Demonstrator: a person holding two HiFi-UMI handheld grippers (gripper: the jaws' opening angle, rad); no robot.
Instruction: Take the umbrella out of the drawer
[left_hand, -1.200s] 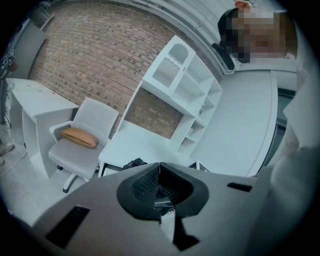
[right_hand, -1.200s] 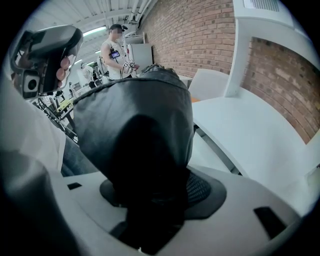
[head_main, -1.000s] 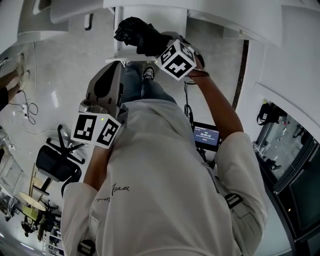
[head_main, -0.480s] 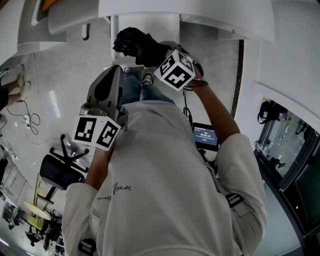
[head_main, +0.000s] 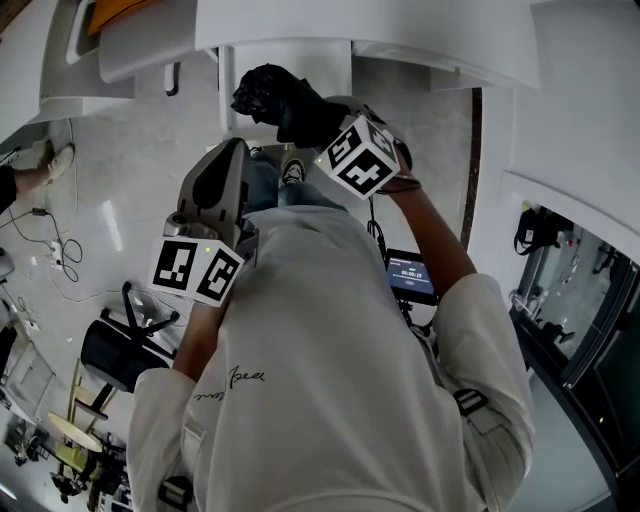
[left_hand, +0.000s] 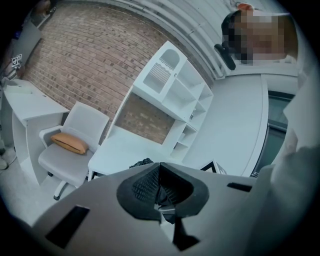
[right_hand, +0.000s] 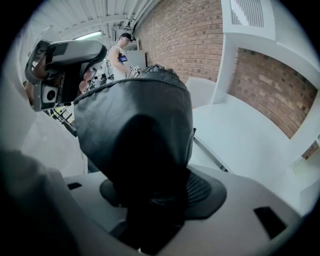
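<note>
Black umbrella (right_hand: 135, 125) between right gripper (right_hand: 150, 200) jaws

Straight ahead of the left gripper (left_hand: 161, 197) there's a brick wall (left_hand: 85, 55), with a tall white shelf unit (left_hand: 172, 92) over a white desk (left_hand: 127, 150). Off to its left sits a pale office chair (left_hand: 87, 122) with an orange cushion (left_hand: 70, 143). Underneath is a light, shiny floor (head_main: 120, 180).

The umbrella (right_hand: 137, 130) swallows the right gripper (right_hand: 150, 200), hiding its jaw tips (only pad rims (right_hand: 205, 192) show). In the head view the torso (head_main: 330, 380) blocks the floor (head_main: 130, 170) beneath, and the screen (head_main: 412, 276) is too small to read.
</note>
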